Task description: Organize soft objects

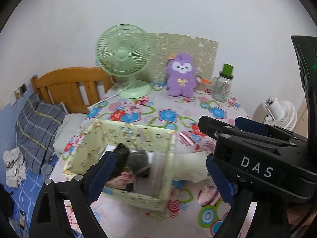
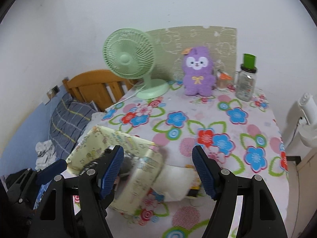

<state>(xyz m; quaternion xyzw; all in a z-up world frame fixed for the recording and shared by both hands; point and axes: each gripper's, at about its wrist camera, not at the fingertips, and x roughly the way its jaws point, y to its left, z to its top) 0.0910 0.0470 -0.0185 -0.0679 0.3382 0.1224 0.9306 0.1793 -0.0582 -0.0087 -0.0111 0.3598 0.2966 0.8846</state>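
Observation:
A pale yellow printed fabric box [image 1: 126, 138] stands on the flowered tablecloth, with dark and grey soft items [image 1: 136, 160] inside. A white soft object [image 1: 190, 164] lies just right of the box. My left gripper [image 1: 160, 174] is open, its jaws straddling the box's near right part. My right gripper [image 2: 158, 170] is open above the box [image 2: 136, 170] and the white soft object [image 2: 174, 182]. The right gripper also shows in the left wrist view [image 1: 223, 127]. A purple plush toy [image 1: 181, 75] sits at the table's far side; it also shows in the right wrist view [image 2: 198, 71].
A green desk fan [image 1: 123, 59] stands at the back left with its cord trailing. A clear bottle with a green cap [image 1: 222, 83] stands at the back right. A wooden bed with a plaid pillow [image 1: 37, 123] lies left of the table. A white fan [image 2: 307, 117] stands right.

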